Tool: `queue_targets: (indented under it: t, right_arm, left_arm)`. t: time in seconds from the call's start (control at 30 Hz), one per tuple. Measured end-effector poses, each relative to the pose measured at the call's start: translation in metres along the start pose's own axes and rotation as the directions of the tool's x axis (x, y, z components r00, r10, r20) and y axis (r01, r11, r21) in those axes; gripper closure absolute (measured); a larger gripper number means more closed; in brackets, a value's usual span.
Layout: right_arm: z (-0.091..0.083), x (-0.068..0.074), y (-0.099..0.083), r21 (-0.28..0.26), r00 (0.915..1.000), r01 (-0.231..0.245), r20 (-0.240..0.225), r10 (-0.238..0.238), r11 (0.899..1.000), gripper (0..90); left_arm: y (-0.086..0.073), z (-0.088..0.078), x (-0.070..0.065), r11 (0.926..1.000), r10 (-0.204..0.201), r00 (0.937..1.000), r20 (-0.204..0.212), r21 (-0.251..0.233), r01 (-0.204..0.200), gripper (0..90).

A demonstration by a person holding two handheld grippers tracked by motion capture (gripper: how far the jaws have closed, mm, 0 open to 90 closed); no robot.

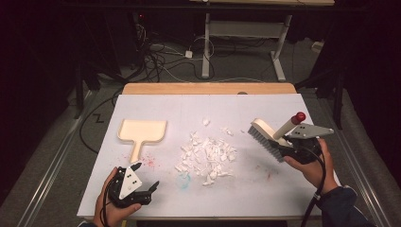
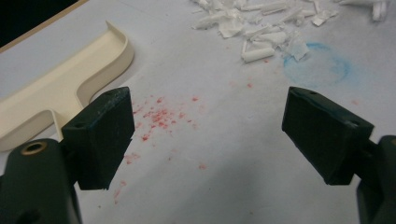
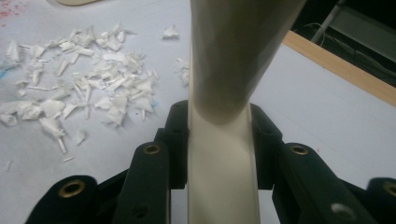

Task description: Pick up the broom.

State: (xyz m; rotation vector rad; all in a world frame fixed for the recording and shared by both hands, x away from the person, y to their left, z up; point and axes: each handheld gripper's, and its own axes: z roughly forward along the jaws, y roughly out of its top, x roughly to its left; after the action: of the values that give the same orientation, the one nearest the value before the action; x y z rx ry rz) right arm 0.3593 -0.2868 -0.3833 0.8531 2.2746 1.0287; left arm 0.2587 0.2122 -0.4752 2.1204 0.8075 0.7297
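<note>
Brush [image 1: 265, 135]: I see no readable labels; my right gripper [image 1: 295, 146] fingers clamp its cream handle, while my left gripper [image 1: 135, 187] fingers gape wide, empty, above the bench [image 1: 265, 184].

Cream dustpan [image 1: 142, 131], white paper scraps [image 1: 206, 155], red-capped cream brush [image 1: 274, 135], red specks [image 2: 159, 116]

A cream dustpan [image 1: 142, 132] lay left on the white table [image 1: 265, 189], shredded paper [image 1: 207, 155] heaped at centre. The right gripper [image 1: 283, 147] clamped a brush [image 1: 267, 136] at right; the left gripper [image 1: 142, 178], jaws apart, rested near-left.
</note>
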Motion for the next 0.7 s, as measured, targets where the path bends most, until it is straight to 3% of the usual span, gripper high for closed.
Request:
queue_targets:
  t: [0.2,0.7]
  right_arm:
    - [0.014,-0.009,0.001,0.032,0.9989,-0.003,0.047,0.002,0.999,68.0]
    - [0.035,-0.015,0.005,0.064,0.9966,0.016,0.080,-0.022,0.998,68.0]
  left_arm:
    - [-0.001,0.001,0.000,0.9999,0.001,1.0000,0.002,0.011,-0.001,16.1]
    - [-0.001,0.003,-0.001,0.9997,0.003,0.9999,0.011,0.023,-0.003,16.2]
